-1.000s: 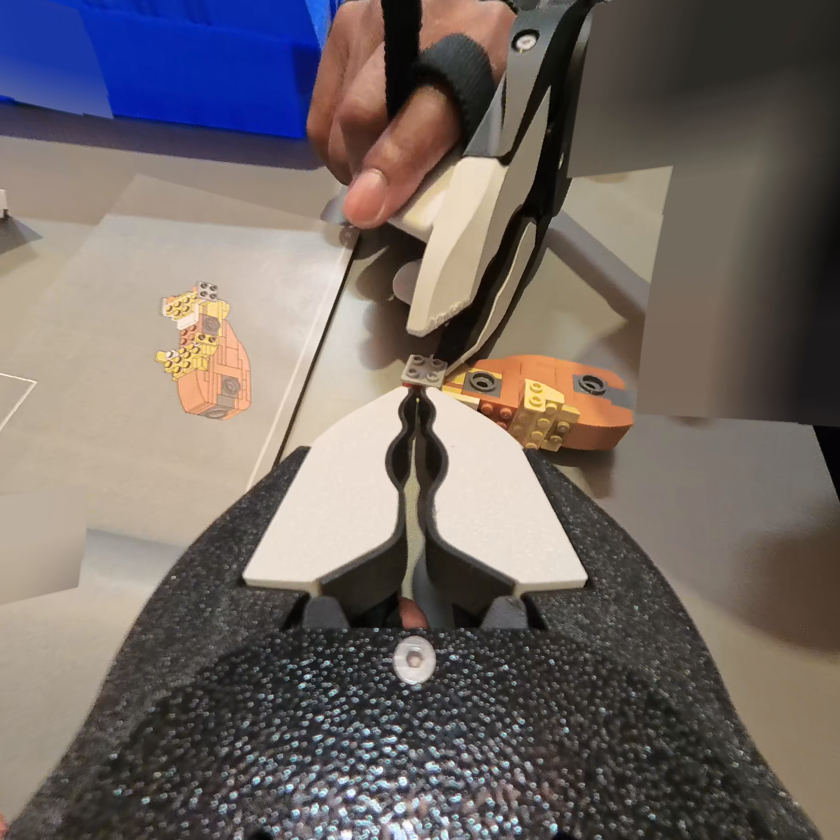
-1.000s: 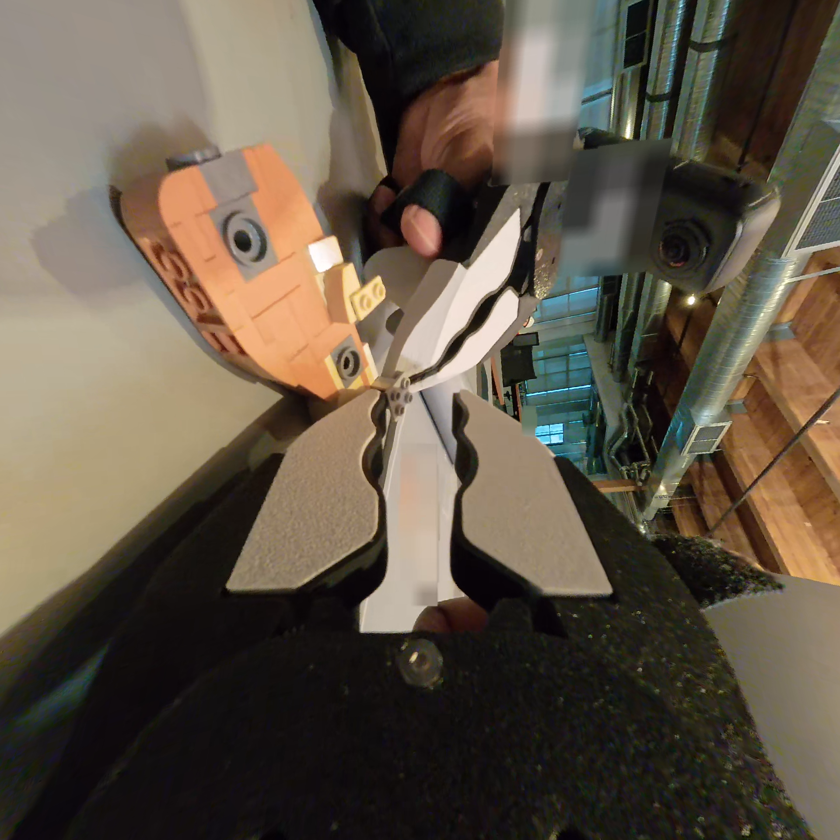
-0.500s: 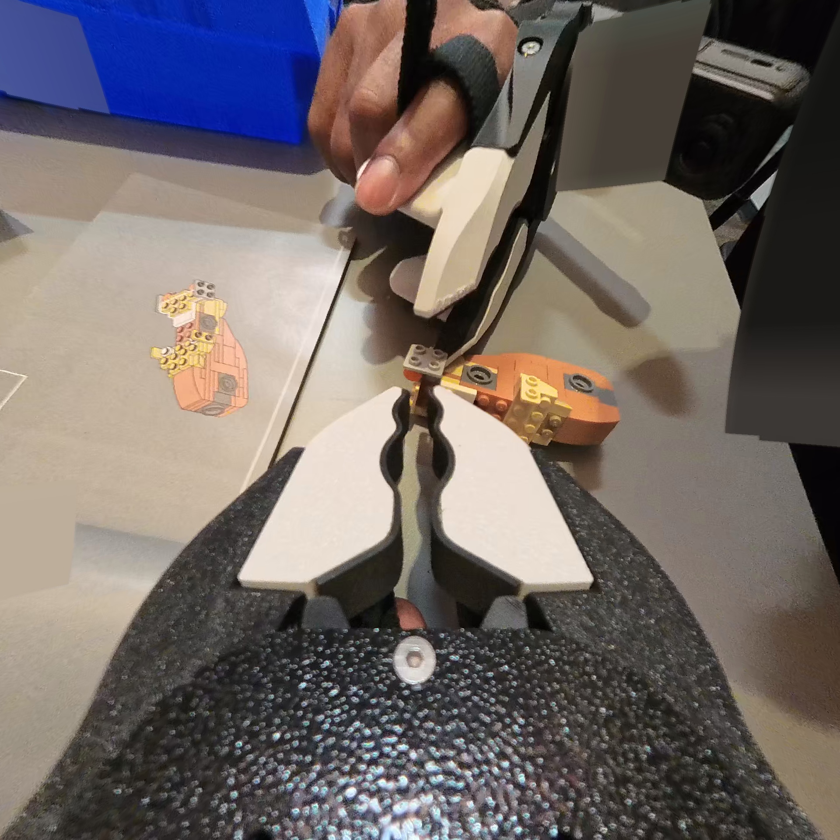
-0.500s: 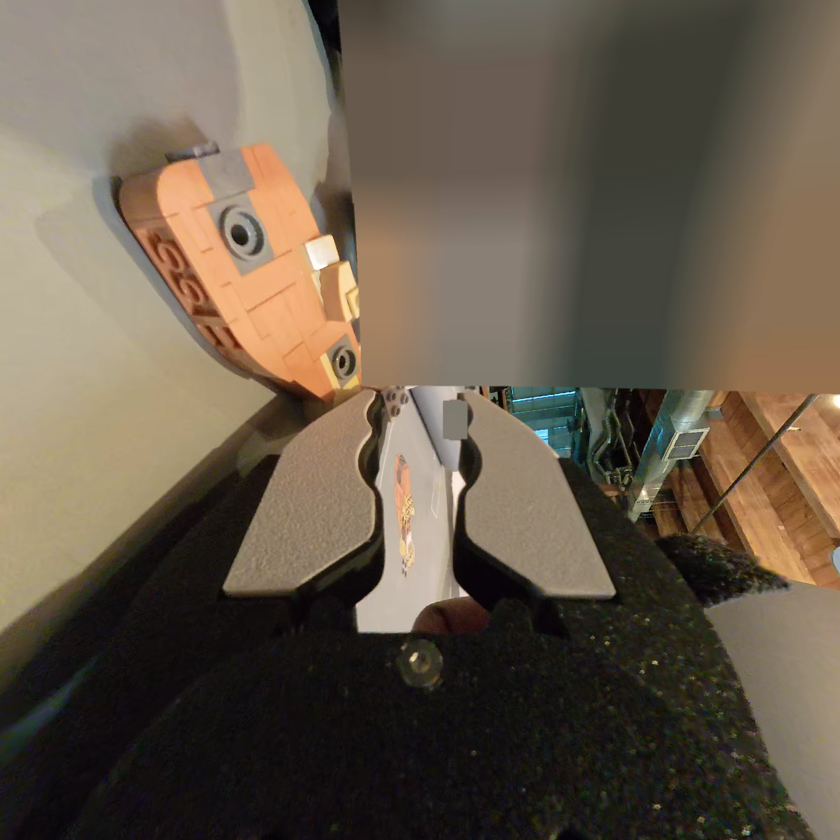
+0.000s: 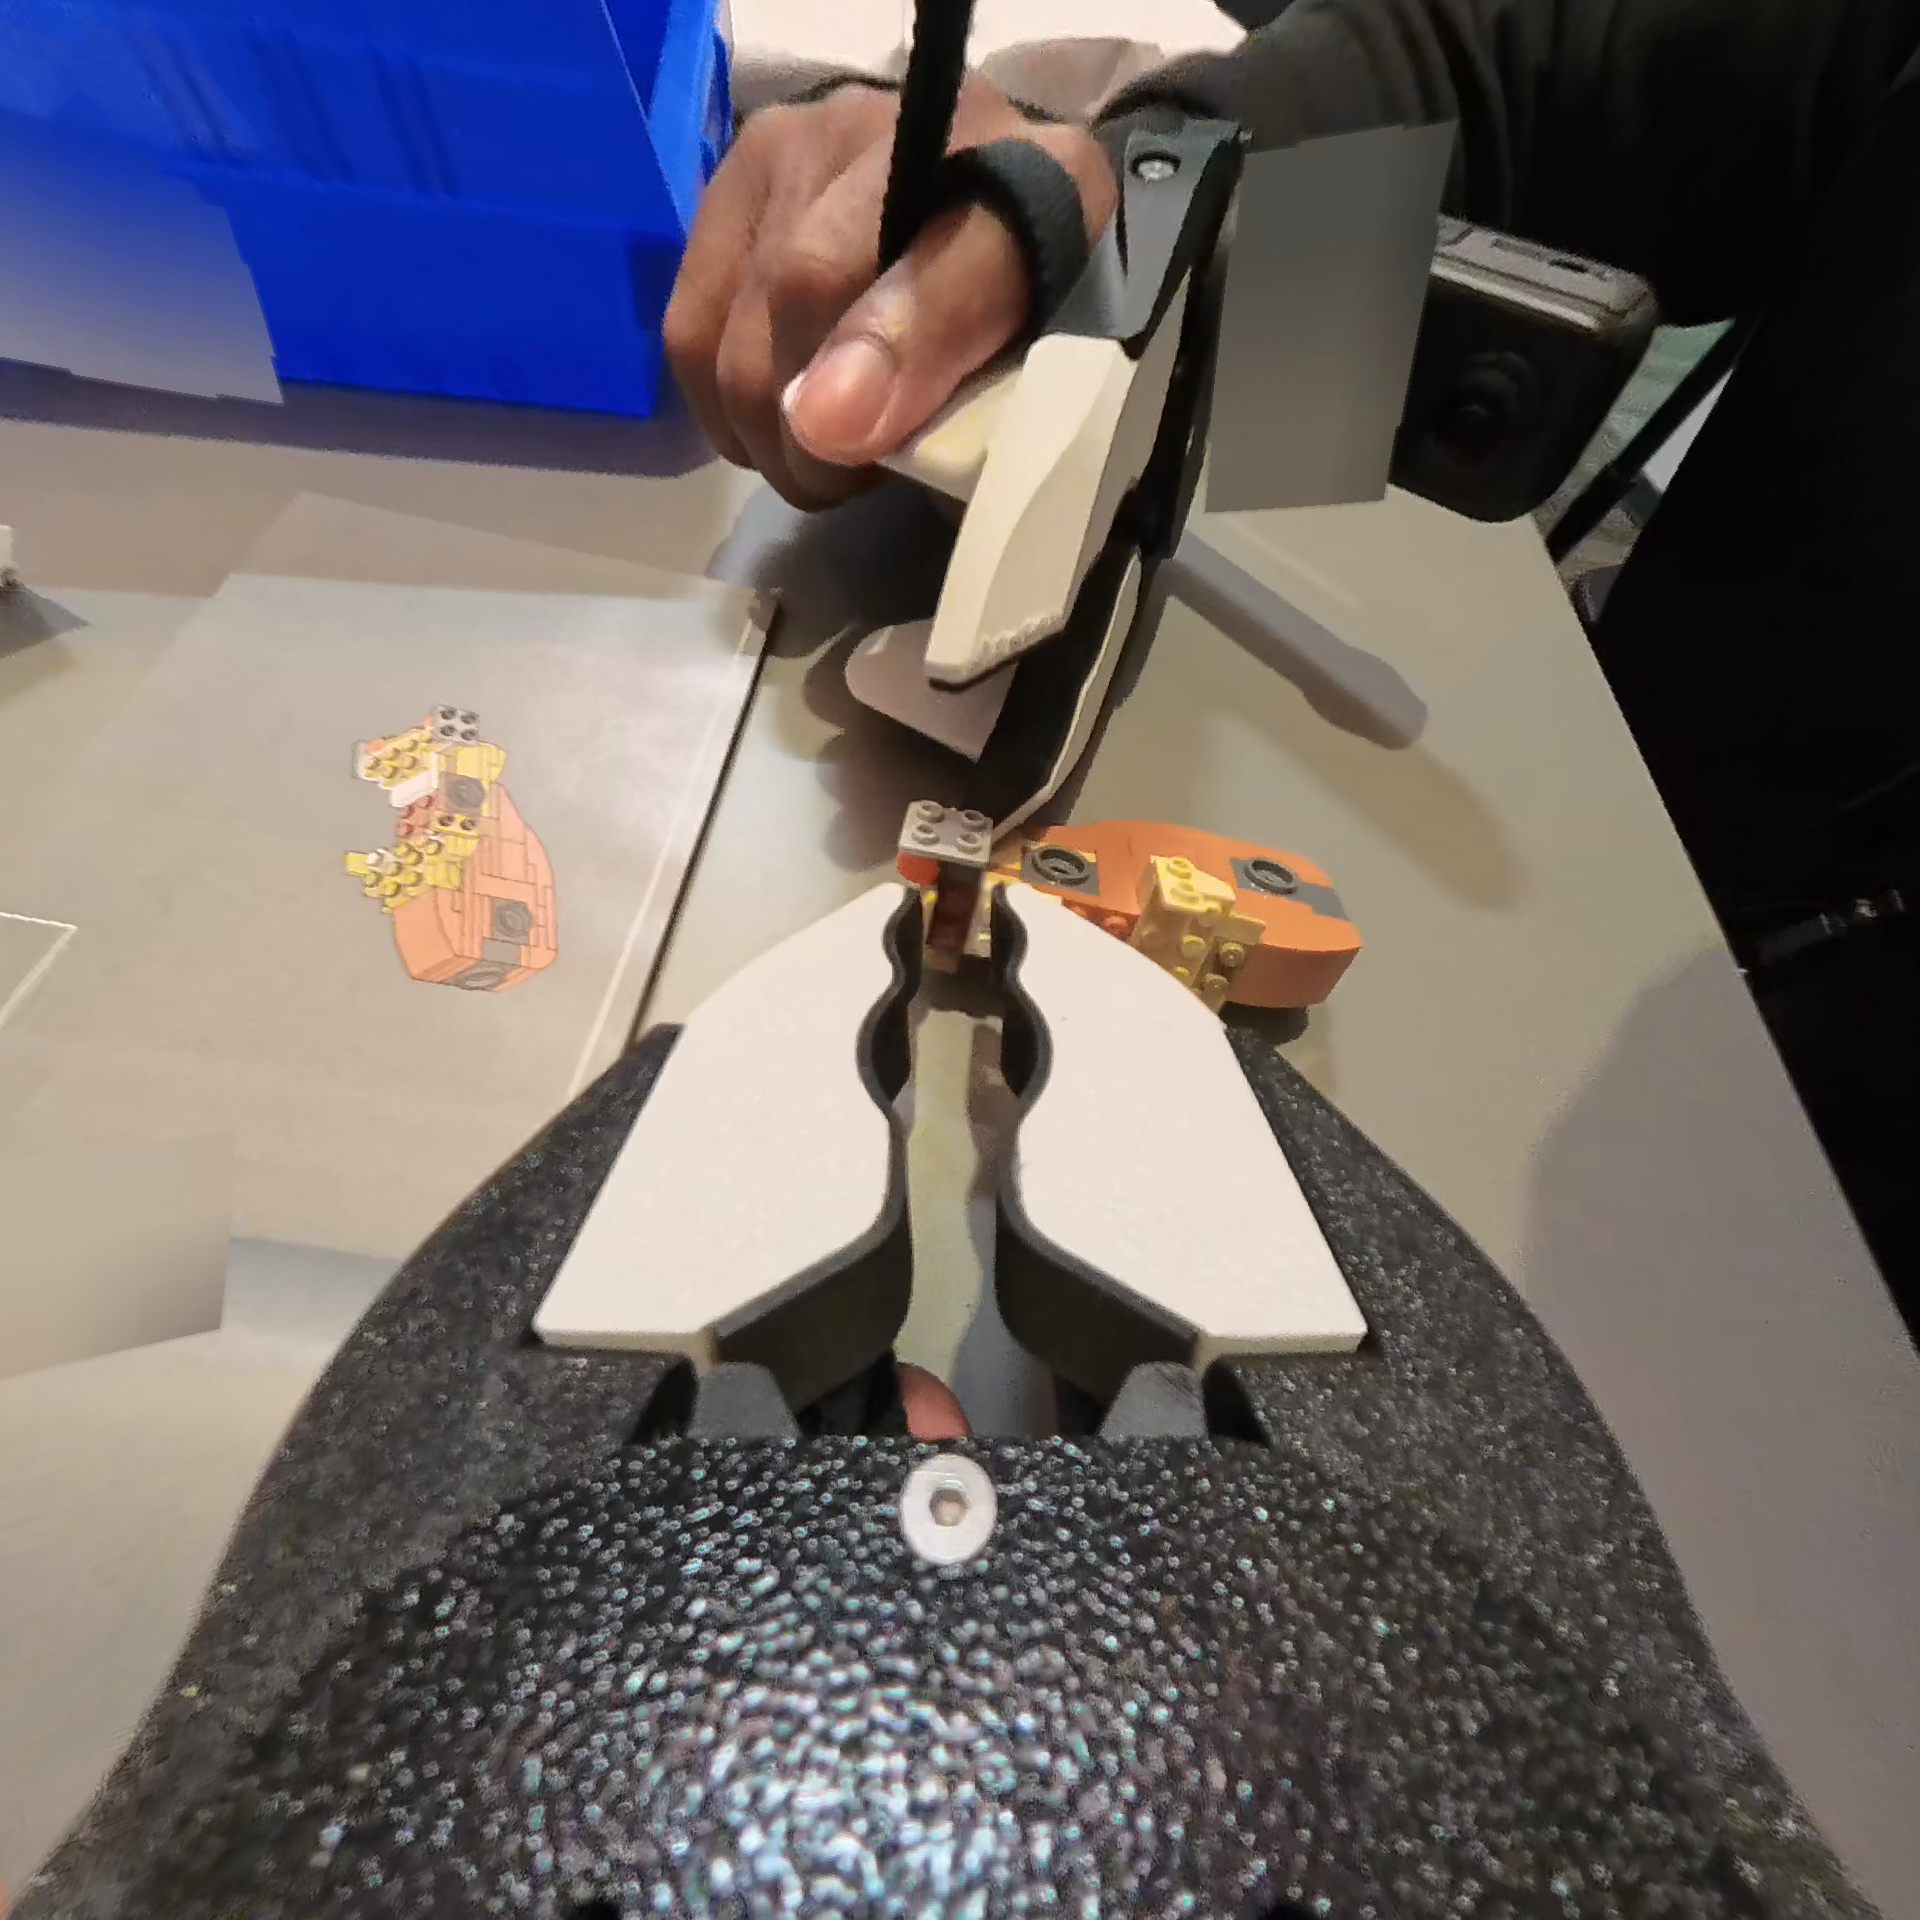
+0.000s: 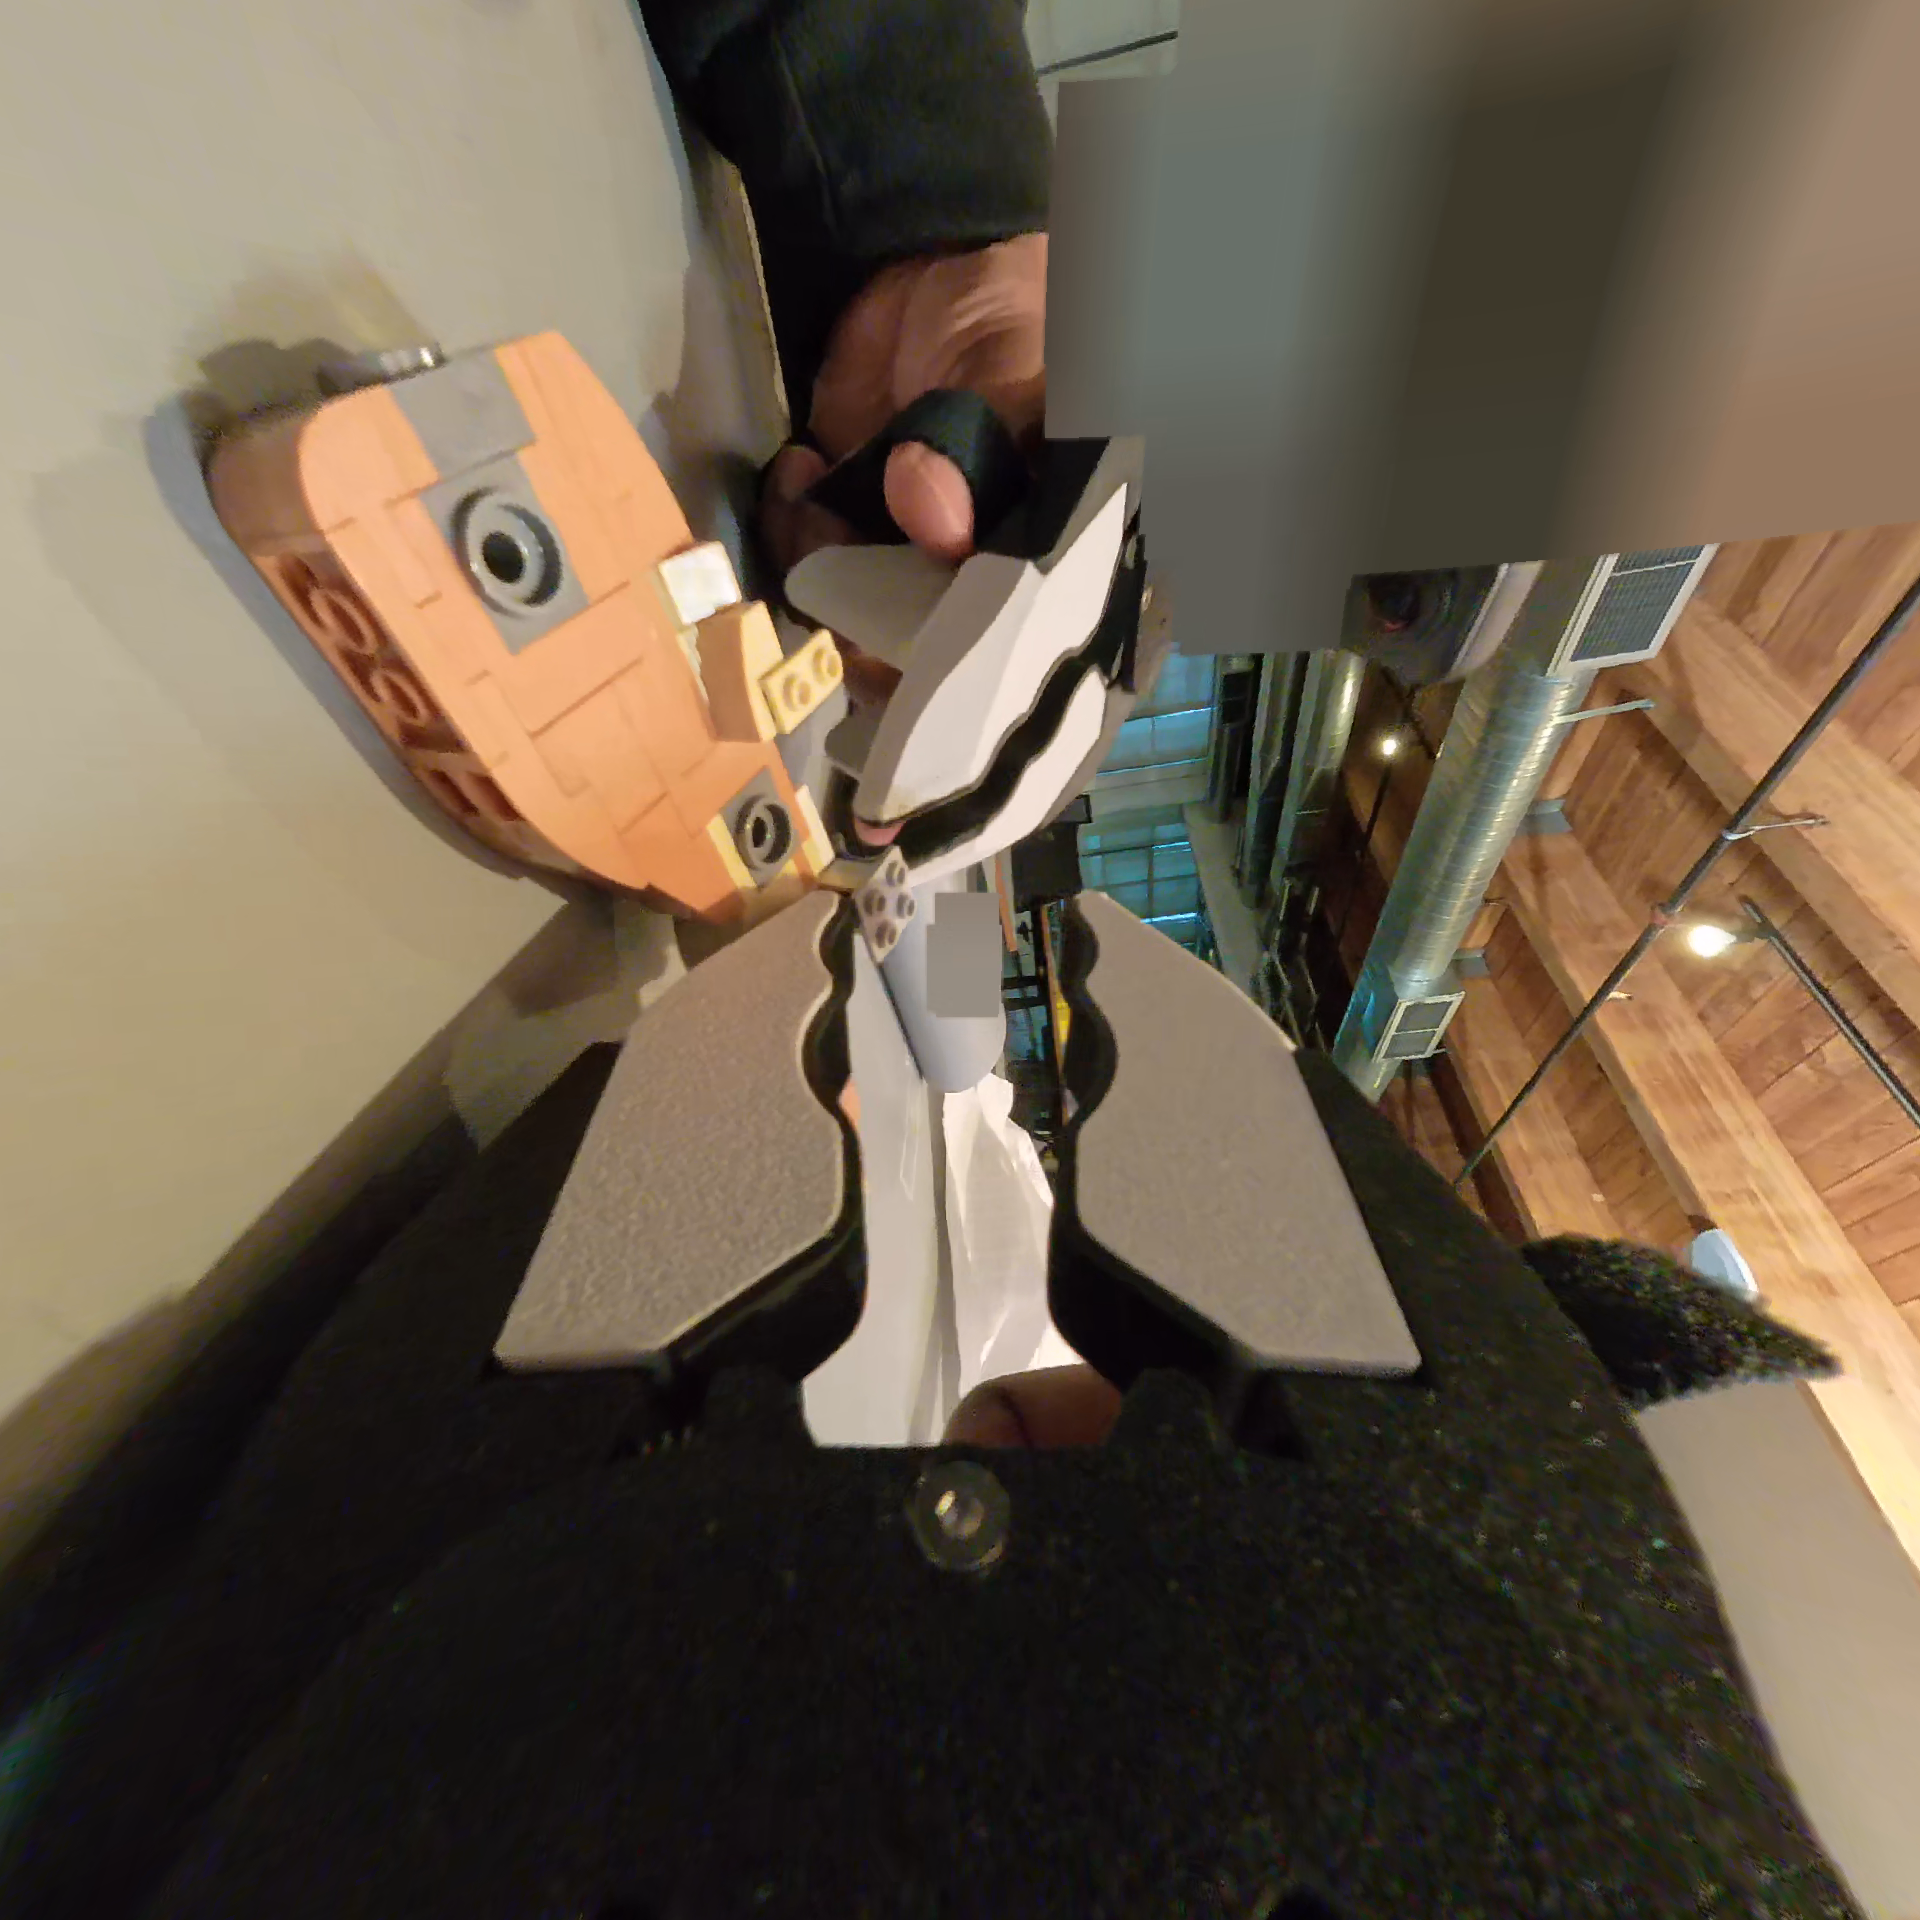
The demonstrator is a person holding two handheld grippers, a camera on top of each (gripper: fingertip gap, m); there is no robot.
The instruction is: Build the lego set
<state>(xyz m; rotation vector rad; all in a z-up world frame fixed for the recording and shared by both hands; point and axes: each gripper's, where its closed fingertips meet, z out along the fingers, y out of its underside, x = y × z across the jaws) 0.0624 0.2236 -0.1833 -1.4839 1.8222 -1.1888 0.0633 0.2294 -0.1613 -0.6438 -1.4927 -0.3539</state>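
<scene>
The orange lego model (image 5: pixel 1195 914) lies on its side on the grey table (image 5: pixel 1455 1143). A small grey square plate (image 5: pixel 948 831) sits on the model's near end. My left gripper (image 5: pixel 954 906) has its jaws closed onto that end just below the plate, and the brown and tan bricks fill the gap. My right gripper (image 6: pixel 956 925) is open and comes down from above. In the left wrist view one of its fingertips (image 5: pixel 1003 810) touches the plate's far edge. In the right wrist view the plate (image 6: pixel 885 914) lies against my left finger, beside the model (image 6: pixel 540 665).
An instruction sheet (image 5: pixel 312 883) with a picture of the model (image 5: pixel 457 852) lies on the table to the left. A blue bin (image 5: pixel 364 208) stands at the back left. A person's hand (image 5: pixel 862 301) holds the right gripper, and the table edge runs along the right. My left and right fingertips are right by each other.
My left jaws have widened from almost shut to straddling the model's end. The grey plate has stayed on that end. The right gripper has stayed above, its tip at the plate.
</scene>
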